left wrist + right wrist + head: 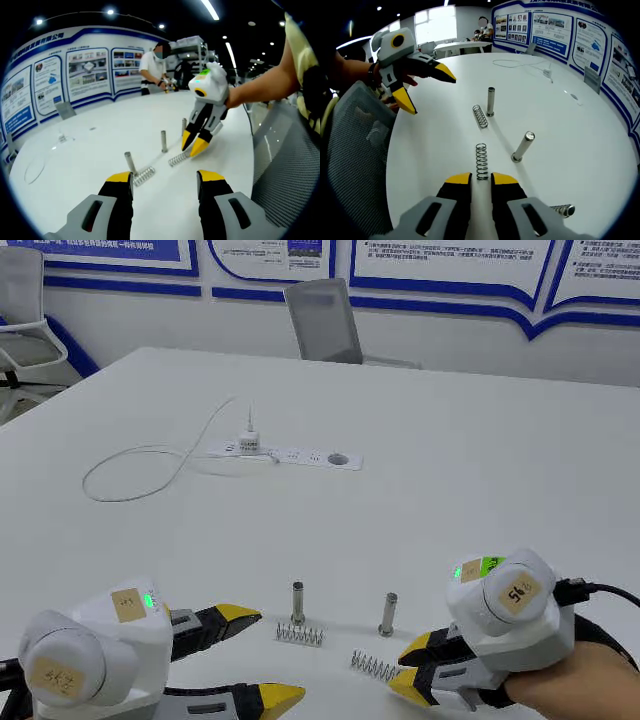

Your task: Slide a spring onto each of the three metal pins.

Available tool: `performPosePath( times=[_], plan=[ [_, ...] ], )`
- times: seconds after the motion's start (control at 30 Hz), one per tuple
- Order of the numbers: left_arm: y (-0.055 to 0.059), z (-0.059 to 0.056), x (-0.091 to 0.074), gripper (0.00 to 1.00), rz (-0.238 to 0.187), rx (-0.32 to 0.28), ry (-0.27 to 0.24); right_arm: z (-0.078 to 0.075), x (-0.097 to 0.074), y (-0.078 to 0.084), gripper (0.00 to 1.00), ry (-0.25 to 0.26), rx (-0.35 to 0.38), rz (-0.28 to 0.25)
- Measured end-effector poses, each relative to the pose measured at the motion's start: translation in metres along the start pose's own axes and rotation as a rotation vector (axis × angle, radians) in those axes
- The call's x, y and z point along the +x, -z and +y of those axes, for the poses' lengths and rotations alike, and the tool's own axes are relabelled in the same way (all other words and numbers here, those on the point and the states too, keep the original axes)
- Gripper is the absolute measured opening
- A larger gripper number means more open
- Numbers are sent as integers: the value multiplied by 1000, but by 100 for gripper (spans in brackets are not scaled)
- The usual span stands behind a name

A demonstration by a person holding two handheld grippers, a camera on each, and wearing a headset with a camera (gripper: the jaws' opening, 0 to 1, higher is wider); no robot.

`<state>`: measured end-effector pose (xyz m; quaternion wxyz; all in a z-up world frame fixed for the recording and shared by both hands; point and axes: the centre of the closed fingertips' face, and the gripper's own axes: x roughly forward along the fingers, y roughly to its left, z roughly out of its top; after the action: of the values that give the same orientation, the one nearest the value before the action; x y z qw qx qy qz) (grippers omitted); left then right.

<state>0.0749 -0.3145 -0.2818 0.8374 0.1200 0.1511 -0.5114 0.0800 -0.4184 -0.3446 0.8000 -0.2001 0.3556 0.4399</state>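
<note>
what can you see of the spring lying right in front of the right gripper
The thin silver wire coil spring lies flat on the white table, loose and not on any pin. It looks like bare metal, straight, with tight even coils. Its near end sits at the narrow gap between the yellow-tipped fingers of the right gripper; whether they touch it cannot be told. An upright metal pin stands beside it, apart from it.

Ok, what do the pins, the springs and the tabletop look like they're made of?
Pins: metal, probably steel. They are grey and smooth, with bright highlights along the shaft.
Springs: thin silvery wire in open coils, apparently bare metal.
Table: white and smooth with a low sheen. It could be laminate or painted board; I cannot tell which.
</note>
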Motion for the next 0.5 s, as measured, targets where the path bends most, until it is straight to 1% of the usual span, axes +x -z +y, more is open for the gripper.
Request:
performPosePath(
  times=[0.17, 0.33, 0.37, 0.5],
  plan=[
    [1, -1, 0, 52, 3, 0, 4, -1, 5, 3, 16, -6, 5, 10],
    [2, -3, 1, 51, 7, 0, 11, 0, 7, 5, 14, -11, 5, 17],
    [2, -4, 2, 51, 8, 1, 12, 0, 7, 4, 14, -12, 4, 9],
    [2, -7, 3, 50, 13, 5, 22, 0, 6, 4, 12, -11, 4, 12]
  ],
)
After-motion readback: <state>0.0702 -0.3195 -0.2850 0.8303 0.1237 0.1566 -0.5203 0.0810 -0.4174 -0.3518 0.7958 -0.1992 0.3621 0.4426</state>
